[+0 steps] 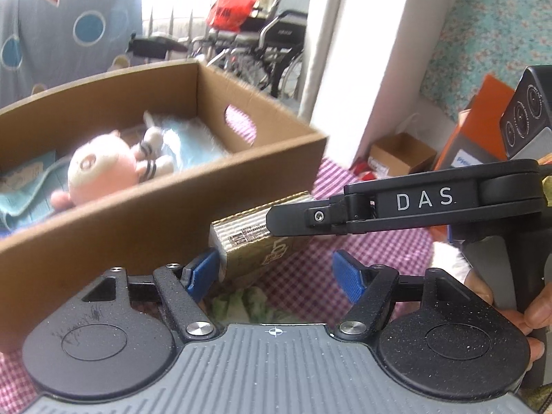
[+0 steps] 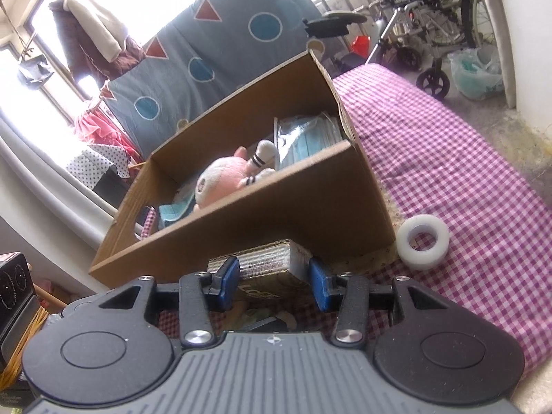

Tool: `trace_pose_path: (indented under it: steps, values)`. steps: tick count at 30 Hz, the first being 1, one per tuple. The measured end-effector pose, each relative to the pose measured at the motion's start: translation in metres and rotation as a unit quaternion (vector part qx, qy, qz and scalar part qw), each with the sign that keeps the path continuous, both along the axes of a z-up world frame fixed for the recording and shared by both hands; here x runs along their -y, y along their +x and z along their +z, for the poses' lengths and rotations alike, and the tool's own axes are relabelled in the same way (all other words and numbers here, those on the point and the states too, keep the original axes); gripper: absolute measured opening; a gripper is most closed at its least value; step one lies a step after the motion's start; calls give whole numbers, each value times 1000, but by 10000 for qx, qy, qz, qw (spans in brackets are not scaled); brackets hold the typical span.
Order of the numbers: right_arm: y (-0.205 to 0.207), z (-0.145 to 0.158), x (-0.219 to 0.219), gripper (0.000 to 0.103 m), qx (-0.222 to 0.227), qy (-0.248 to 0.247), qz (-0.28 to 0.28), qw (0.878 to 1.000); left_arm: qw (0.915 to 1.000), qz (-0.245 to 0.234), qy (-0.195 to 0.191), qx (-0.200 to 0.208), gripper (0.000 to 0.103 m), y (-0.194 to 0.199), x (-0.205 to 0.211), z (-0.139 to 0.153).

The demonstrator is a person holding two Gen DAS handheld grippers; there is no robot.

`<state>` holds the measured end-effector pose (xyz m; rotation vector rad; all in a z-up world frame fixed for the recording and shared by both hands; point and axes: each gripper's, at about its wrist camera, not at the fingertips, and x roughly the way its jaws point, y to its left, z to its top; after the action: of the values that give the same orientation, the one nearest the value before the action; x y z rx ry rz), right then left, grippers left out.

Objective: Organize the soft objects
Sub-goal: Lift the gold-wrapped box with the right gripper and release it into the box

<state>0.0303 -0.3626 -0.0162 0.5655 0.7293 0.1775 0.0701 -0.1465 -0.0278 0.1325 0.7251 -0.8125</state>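
The gold packet is held between the blue pads of the right gripper, whose jaws are about half closed and pressed on the packet's two sides; the grip is seen from the right wrist view. In the left wrist view the same packet is seen with the right gripper's black finger lying over its top, reaching in from the right. The packet's long axis is seen to run roughly across that finger, pointing from the near side toward the cardboard box.

The left gripper is held with its jaws fairly wide. Its left pad is just at the packet's lower end, while the other pad is well clear, so nothing is judged to be clamped by it.

The box is set on the checked cloth, directly beyond the packet; its near wall is just behind the packet and rises above it. Inside it a pink plush toy, a blue towel at the left end and a bag of blue masks at the right end are already laid. A roll of white tape is left on the cloth by the box's near right corner.

The coming move is judged to turn on that near wall: the packet must be carried up and forward over it by the right gripper, which is the nearer and the only one gripping.
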Motion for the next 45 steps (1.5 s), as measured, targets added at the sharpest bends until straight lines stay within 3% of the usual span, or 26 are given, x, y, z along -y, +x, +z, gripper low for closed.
trace_pose_path:
  steps: [12, 17, 22, 25, 31, 35, 39, 42, 45]
  values:
    - [-38, 72, -7, 48, 929, -198, 42, 9955, 9947, 0, -371, 961, 75, -33, -16, 59]
    - [-21, 100, -16, 48, 1235, -293, 392, 9911, 9919, 220, -375, 1195, 76, -23, -24, 81]
    - [24, 114, -26, 48, 1128, -271, 945, 9887, 9930, 518, -287, 1020, 76, 8, -33, 93]
    - [61, 110, -30, 48, 710, -126, 1310, 9888, 9960, 667, -243, 542, 76, 37, -40, 89]
    - [134, 67, -34, 47, -787, 519, 1949, 9763, 9948, 788, -168, -629, 76, 92, -54, 66]
    - [173, 31, -33, 47, -1829, 883, 2130, 9557, 9854, 737, -224, -1519, 76, 120, -65, 41]
    - [199, -3, -34, 47, -2707, 1088, 2248, 9297, 9668, 755, -435, -2401, 76, 141, -78, 14]
    - [218, -22, -38, 48, -3183, 935, 2264, 9158, 9575, 829, -556, -2707, 79, 148, -86, 5]
    - [234, -36, -39, 49, -3493, 720, 2195, 9081, 9558, 969, -701, -2687, 83, 151, -98, 7]
